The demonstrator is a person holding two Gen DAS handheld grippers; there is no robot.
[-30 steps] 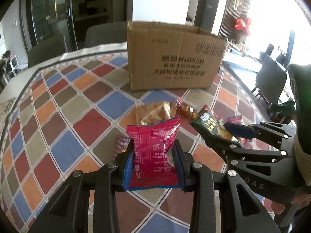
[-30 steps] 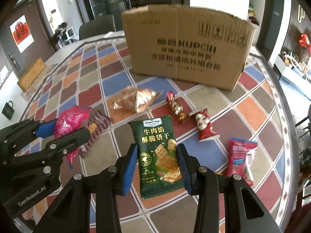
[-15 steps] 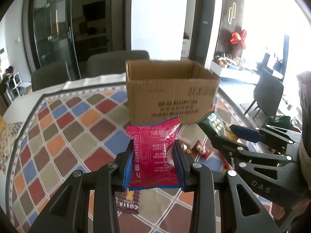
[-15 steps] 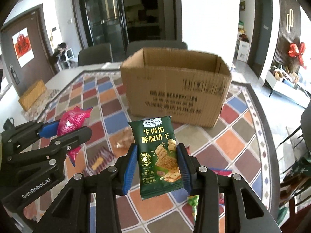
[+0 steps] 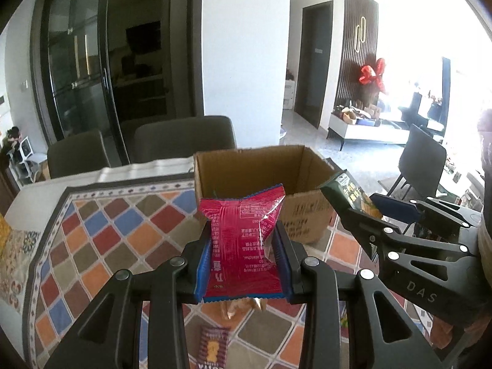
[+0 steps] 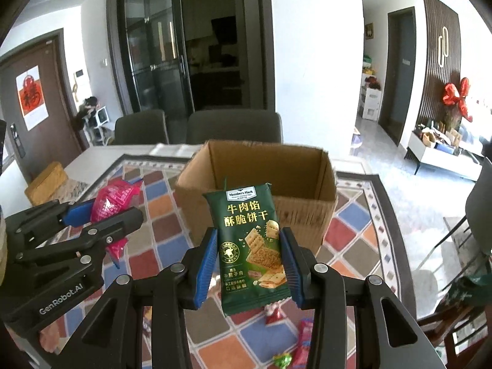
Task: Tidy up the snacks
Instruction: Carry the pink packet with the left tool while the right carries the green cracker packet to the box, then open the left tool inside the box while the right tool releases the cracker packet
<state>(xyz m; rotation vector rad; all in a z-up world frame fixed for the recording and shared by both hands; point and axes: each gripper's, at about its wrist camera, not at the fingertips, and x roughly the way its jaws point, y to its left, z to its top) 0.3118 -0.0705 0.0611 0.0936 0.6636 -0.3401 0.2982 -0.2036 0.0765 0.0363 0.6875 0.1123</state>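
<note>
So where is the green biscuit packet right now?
The green biscuit packet is upright in the right claw, raised in front of the open cardboard box, right of the pink packet.

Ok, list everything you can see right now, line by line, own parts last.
pink snack packet: one, magenta, held up in the left tongs, short of the box
green biscuit packet: one, dark green, held up in the right tongs, short of the box
cardboard box: one, brown, open-topped, on the tablecloth
loose snacks: several, red, green and brown wrappers, on the tablecloth below the tongs
tablecloth: one, multicoloured diamond pattern, covering the table
chairs: two, grey, behind the table
left tongs: black, blue pads, shut on the pink packet
right tongs: black, blue pads, shut on the green packet
</note>
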